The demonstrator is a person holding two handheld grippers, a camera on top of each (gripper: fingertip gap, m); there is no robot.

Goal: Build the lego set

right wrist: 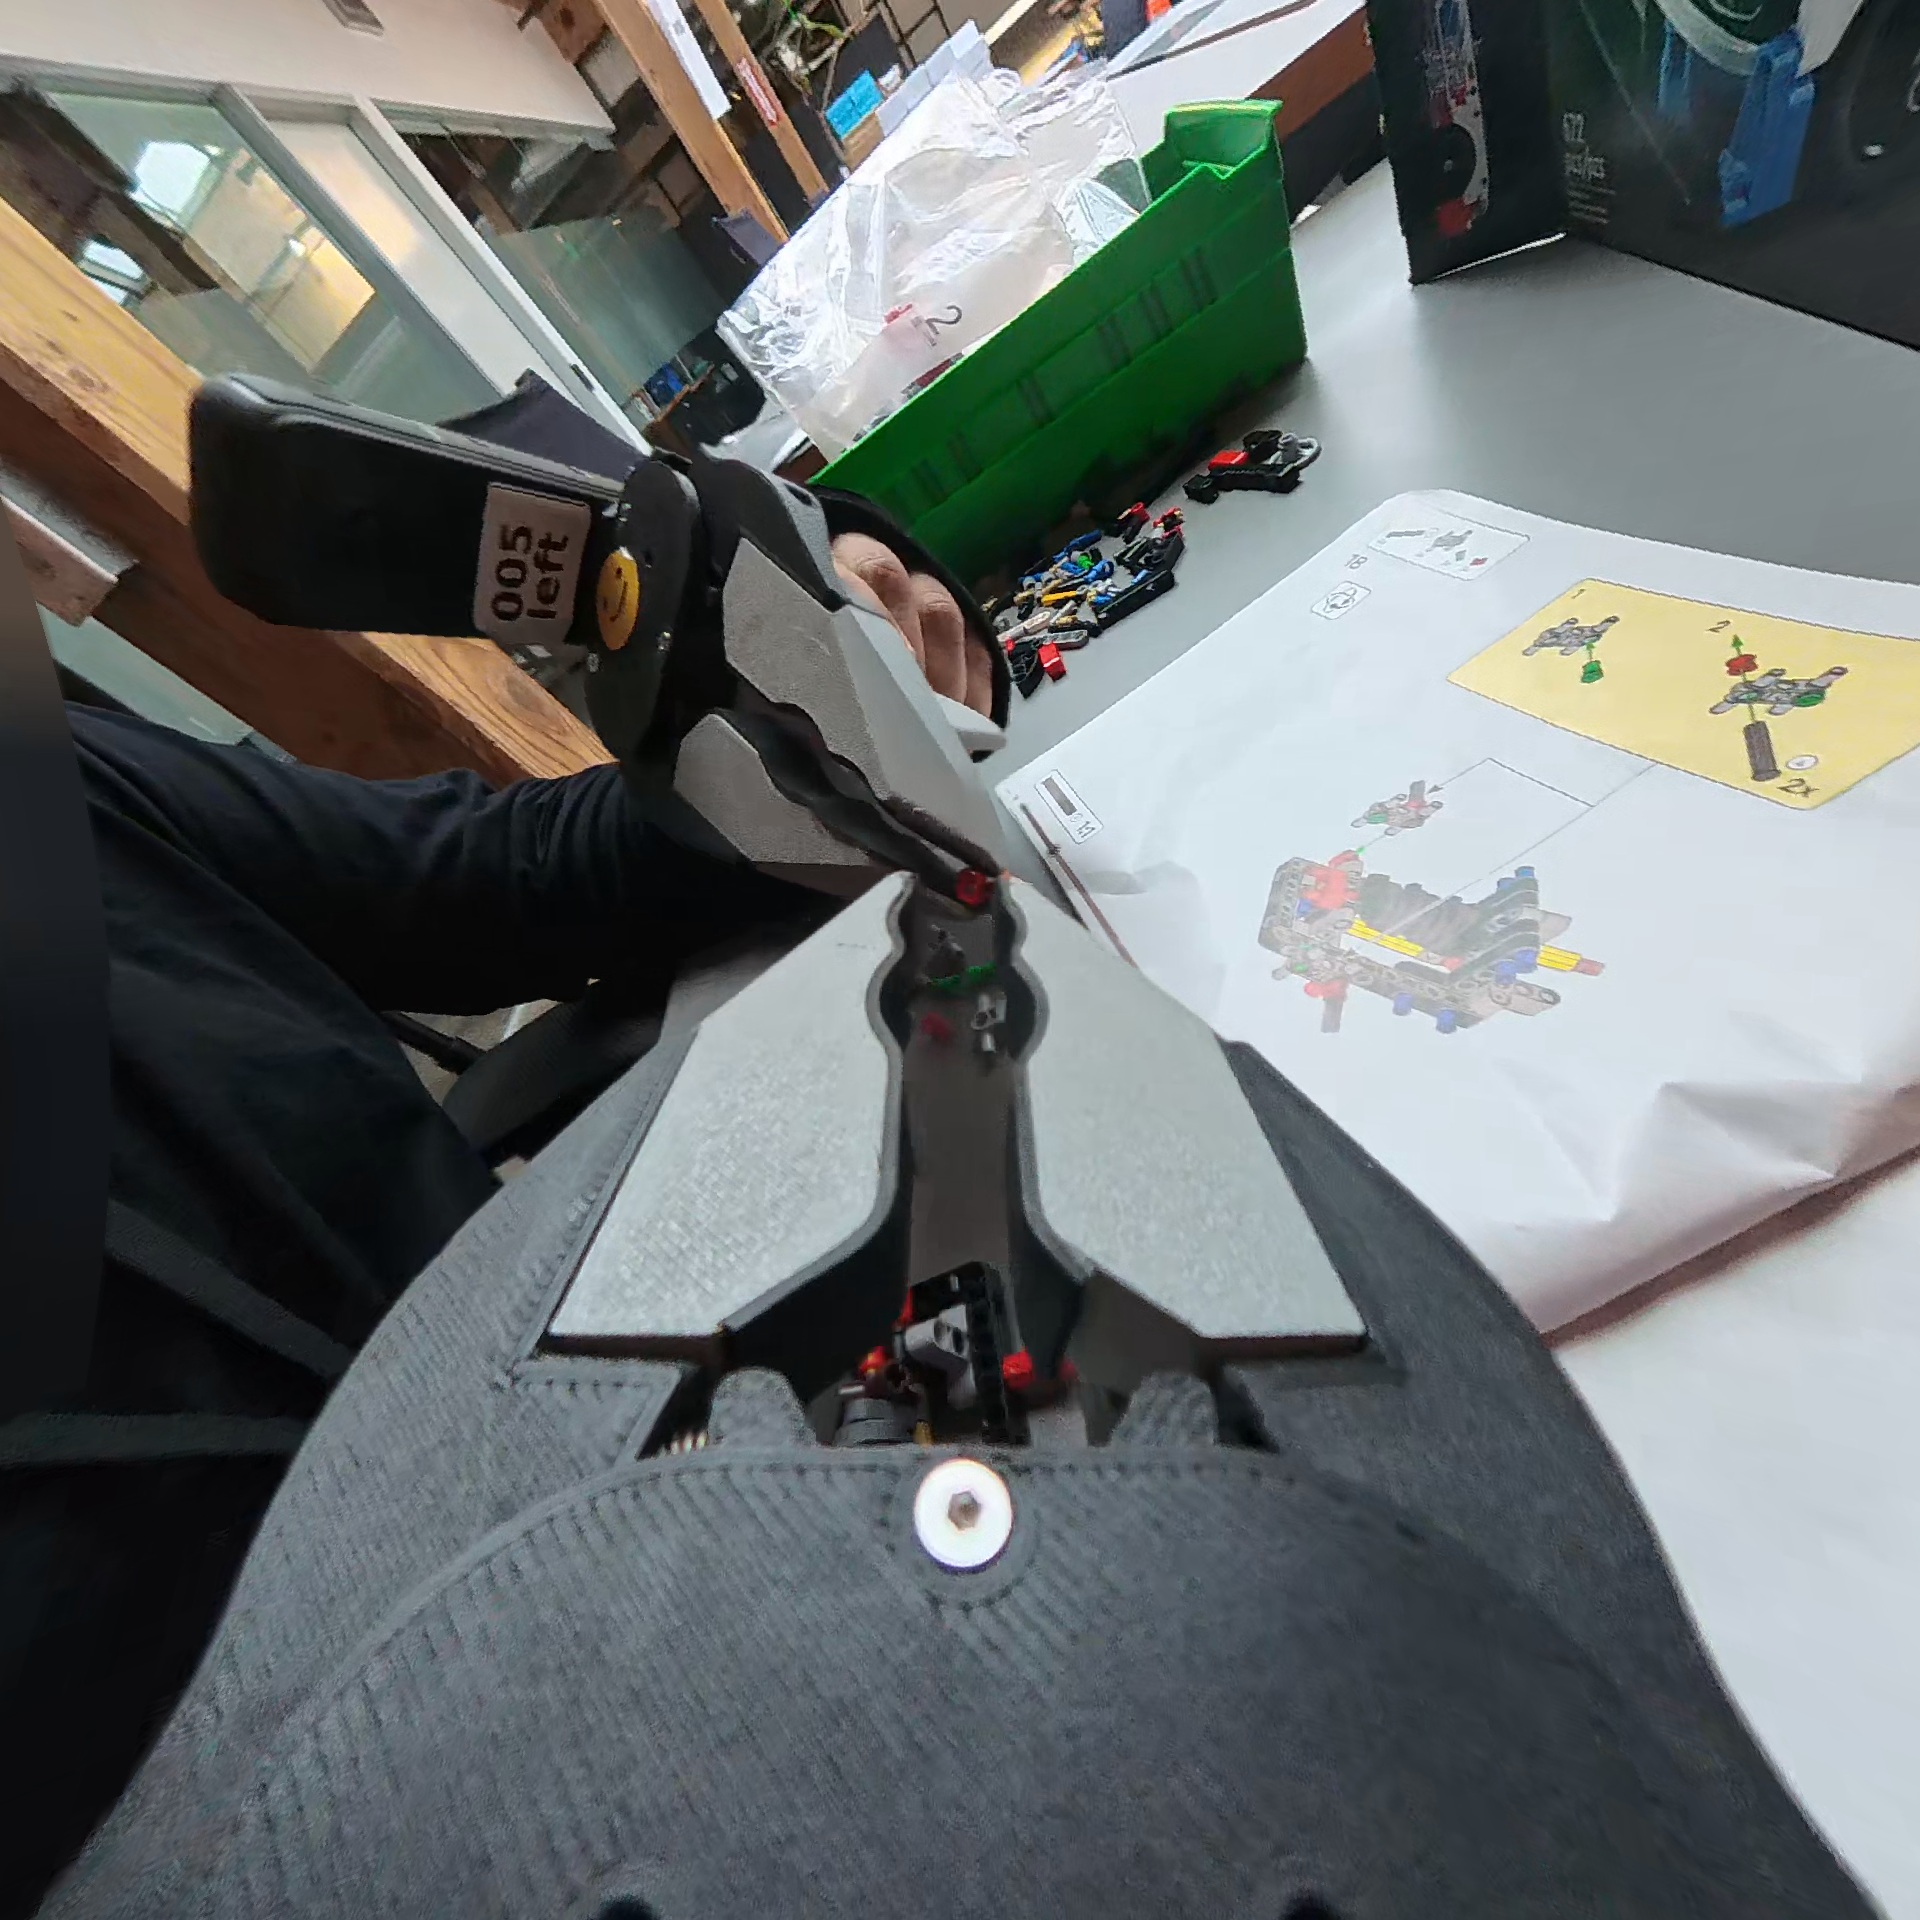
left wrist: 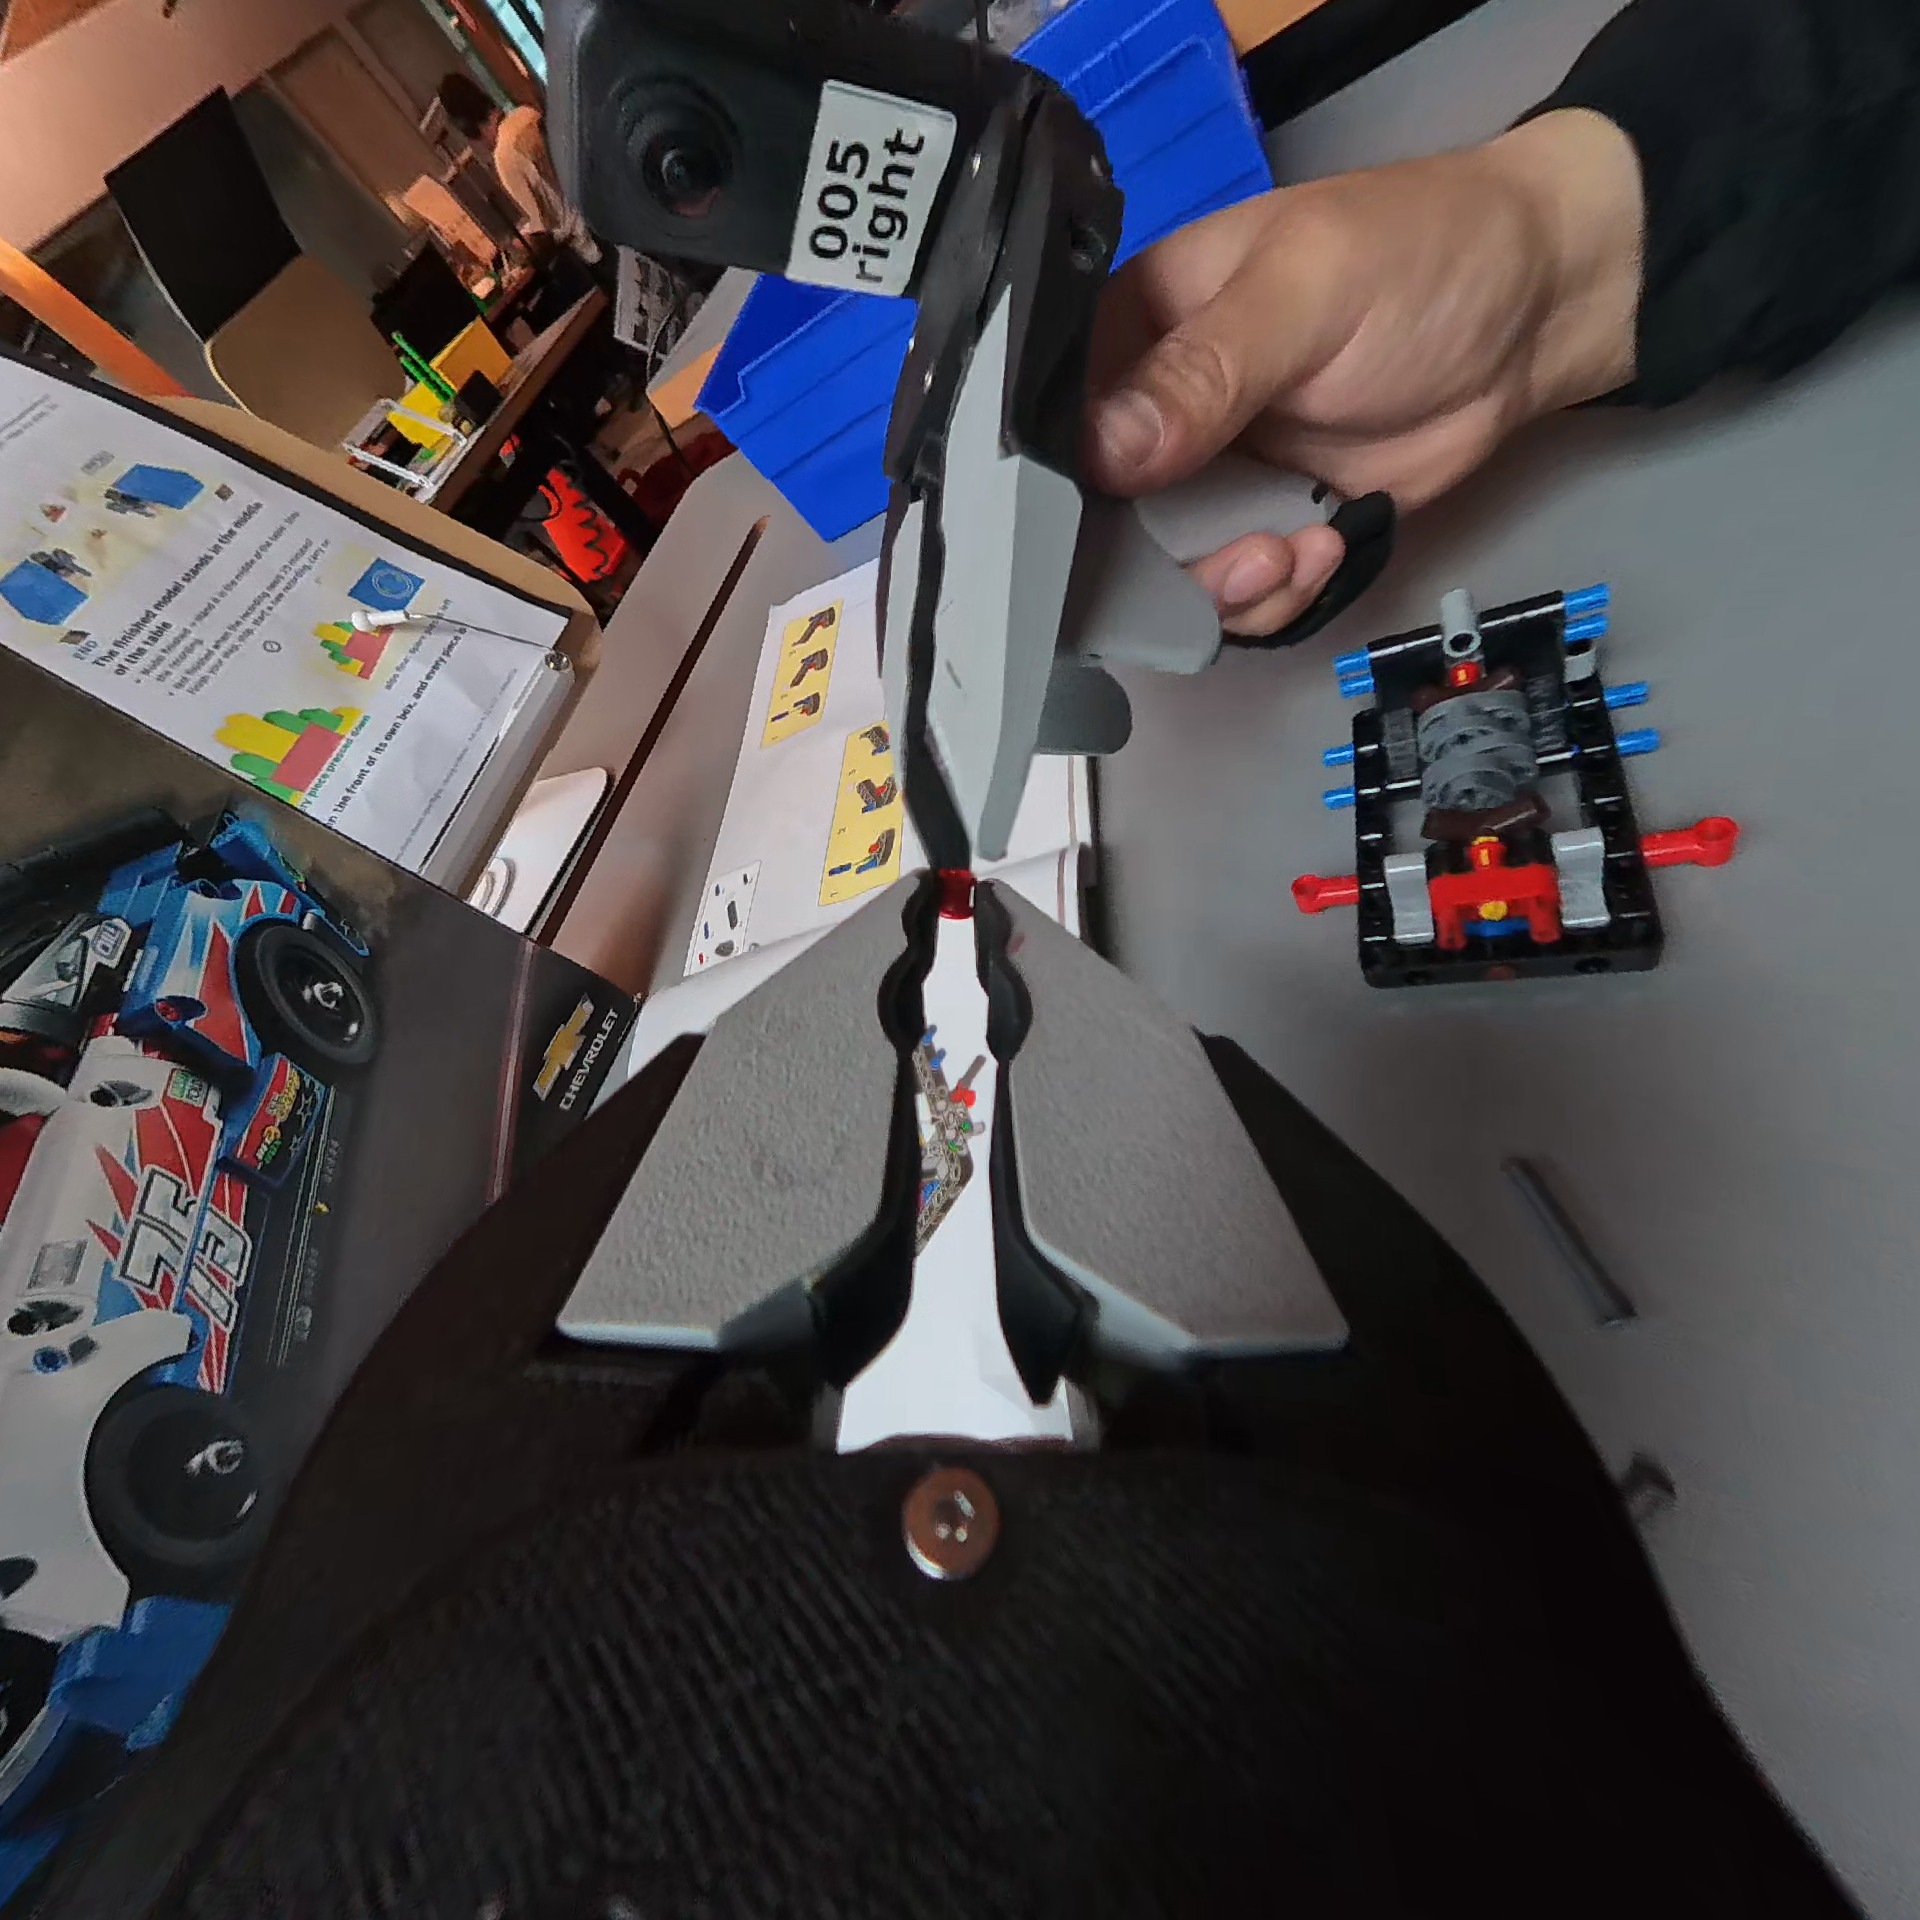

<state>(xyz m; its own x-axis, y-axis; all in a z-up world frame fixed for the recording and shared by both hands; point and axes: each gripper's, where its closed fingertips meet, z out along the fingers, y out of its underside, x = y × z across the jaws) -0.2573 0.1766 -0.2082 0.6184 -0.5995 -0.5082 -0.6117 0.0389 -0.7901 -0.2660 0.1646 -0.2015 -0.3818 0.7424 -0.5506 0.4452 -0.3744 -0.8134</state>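
Step in hand: passing or seating a small red bush (left wrist: 954,891), pinched at the very tips where the two tongs meet in mid-air above the instruction booklet (right wrist: 1455,935).
Left gripper (left wrist: 953,902): nearly closed, tips nipping the red bush from the near side.
Right gripper (right wrist: 961,896): also nearly closed, tips meeting the same bush; whether it truly grips the bush or only touches it, cannot tell.
Task's thing: black chassis frame (left wrist: 1496,800) with blue pins and red axle ends, flat on the grey table (left wrist: 1714,1143), right of the booklet, apart from both grippers.
Loose parts: pile (right wrist: 1091,592) at the foot of the green bin (right wrist: 1122,343), far left in the right wrist view; dark grey axle (left wrist: 1569,1242) alone on the near right table.
Next move, as a judgement: one gripper to let go cleanly, the other to carry the bush to its axle; bush tiny, likely to slip or twist.
Edges: set box (left wrist: 208,1143) on the left, blue bin (left wrist: 821,416) at the far side.
Open room: bare table near and right of the chassis.
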